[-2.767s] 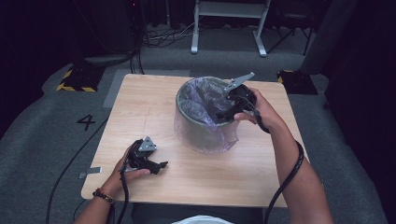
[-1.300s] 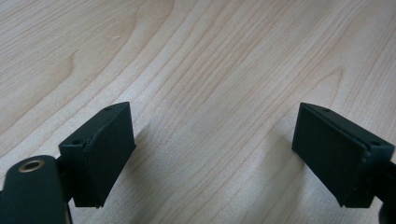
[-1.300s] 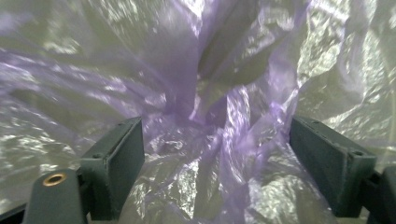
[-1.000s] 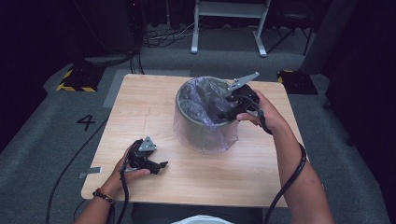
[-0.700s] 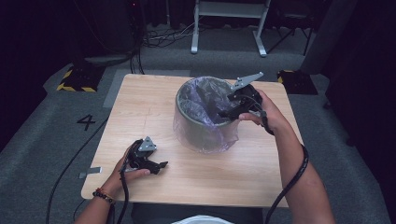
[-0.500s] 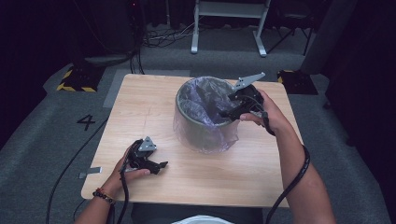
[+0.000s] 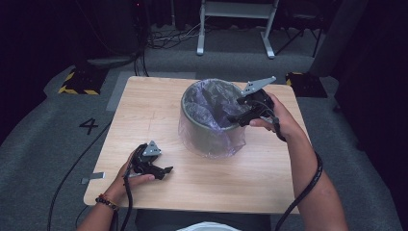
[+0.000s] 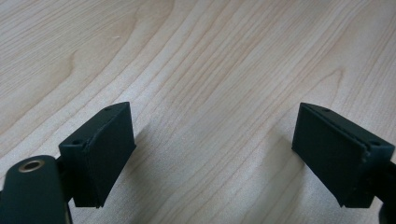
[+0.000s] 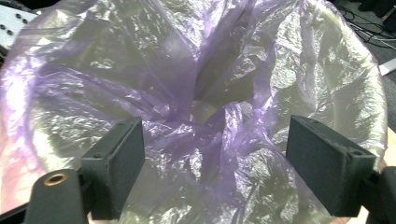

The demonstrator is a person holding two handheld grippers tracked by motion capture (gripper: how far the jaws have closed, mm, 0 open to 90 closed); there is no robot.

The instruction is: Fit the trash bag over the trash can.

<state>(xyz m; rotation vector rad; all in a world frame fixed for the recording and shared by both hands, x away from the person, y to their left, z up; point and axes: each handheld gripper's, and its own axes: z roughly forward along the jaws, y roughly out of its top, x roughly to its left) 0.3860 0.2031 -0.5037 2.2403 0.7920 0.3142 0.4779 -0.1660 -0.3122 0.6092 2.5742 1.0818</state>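
Two grippers are in play, and they stand very differently to the work: the right gripper (image 7: 239, 117) hangs at the right-hand rim of the bin (image 7: 204, 139), its tips reaching inward over the opening, while the left gripper (image 7: 165, 171) rests low on the table (image 7: 144, 103) near the front edge, well apart from the bin and to its left. The bin stands upright near the middle of the table, with a purple plastic bag (image 7: 211, 103) lining it and folded down over the outside of its wall. In the right gripper view the jaws stand wide apart with nothing between them, and the crumpled bag (image 9: 201, 116) lies straight ahead and below, gathered into a loose ridge that runs roughly away from the camera down into the bin. So the film to be caught lies directly along the right gripper's line of reach, and the right hand is plainly the nearer one; a short push down and inward would, by my judgement, bring the pads (image 9: 119, 163) to either side of that ridge. The left gripper (image 8: 210, 158) is likewise open wide and empty, looking only onto bare wood grain.
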